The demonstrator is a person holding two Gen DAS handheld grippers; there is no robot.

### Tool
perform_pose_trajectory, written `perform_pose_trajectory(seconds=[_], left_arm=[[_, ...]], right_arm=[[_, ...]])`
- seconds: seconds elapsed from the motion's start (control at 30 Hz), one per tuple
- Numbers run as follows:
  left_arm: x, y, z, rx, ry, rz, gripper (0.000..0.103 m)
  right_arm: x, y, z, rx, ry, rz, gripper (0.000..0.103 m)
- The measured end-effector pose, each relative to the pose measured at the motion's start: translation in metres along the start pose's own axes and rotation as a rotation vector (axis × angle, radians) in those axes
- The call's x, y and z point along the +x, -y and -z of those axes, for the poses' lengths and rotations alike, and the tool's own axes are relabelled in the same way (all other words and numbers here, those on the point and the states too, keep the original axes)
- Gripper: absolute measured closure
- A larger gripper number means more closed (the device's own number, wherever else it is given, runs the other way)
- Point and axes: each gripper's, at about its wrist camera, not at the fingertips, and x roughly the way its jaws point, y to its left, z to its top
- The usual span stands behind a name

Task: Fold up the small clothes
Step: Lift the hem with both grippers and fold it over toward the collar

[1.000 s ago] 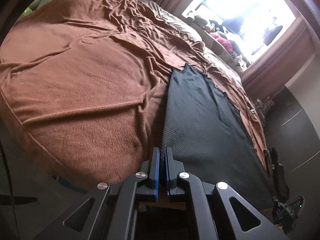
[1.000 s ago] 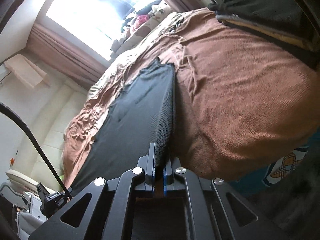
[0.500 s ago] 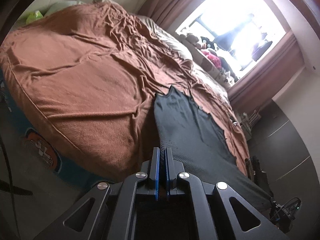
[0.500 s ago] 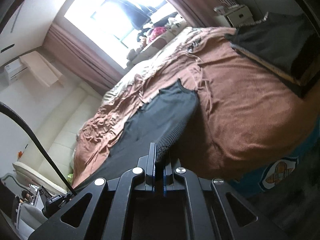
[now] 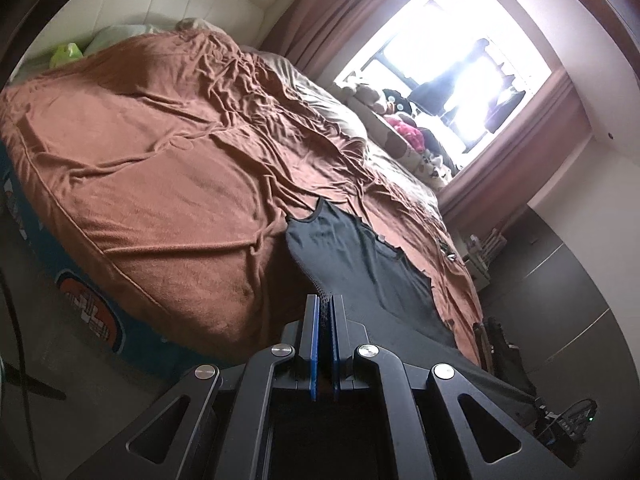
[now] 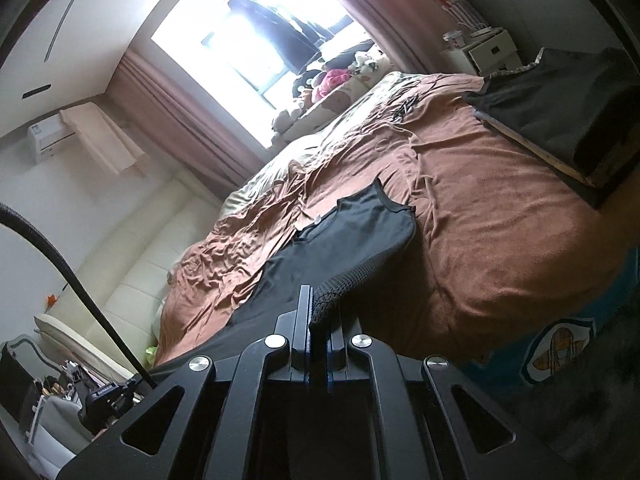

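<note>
A dark sleeveless top (image 5: pixel 360 256) is stretched between both grippers, its far shoulder end still lying on the brown bedspread (image 5: pixel 160 168). My left gripper (image 5: pixel 324 300) is shut on one corner of its hem. My right gripper (image 6: pixel 318 308) is shut on the other hem corner; the top (image 6: pixel 352 236) runs away from it toward the bed. Both grippers are raised above and in front of the bed's near edge.
A pile of dark folded clothes (image 6: pixel 560 100) lies at the right end of the bed. Soft toys (image 5: pixel 400 120) line the bright window sill. A white nightstand (image 6: pixel 488 48) stands by the curtain. The blue patterned mattress side (image 5: pixel 88 312) and the floor are below.
Both grippers have lifted and pulled back from the bed with the top's hem, so more of the garment hangs off the bedspread and the bed looks farther away.
</note>
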Motion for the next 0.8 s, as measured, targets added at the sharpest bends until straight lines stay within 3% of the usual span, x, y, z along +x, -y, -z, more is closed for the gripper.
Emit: perform_pose_trajectory(seconds=[0.43,0.8], left_arm=[[0.025,0.007,-0.022,-0.016,0.004,0.034,0.099],[0.067,0.022,-0.062,0.008,0.010,0.008,0.099]], right_arm=[[0.025,-0.011,-0.017,0.014,-0.004,0.024,0.102],[0.078,-0.013,-0.063,0.035,0.023,0.031,0.102]])
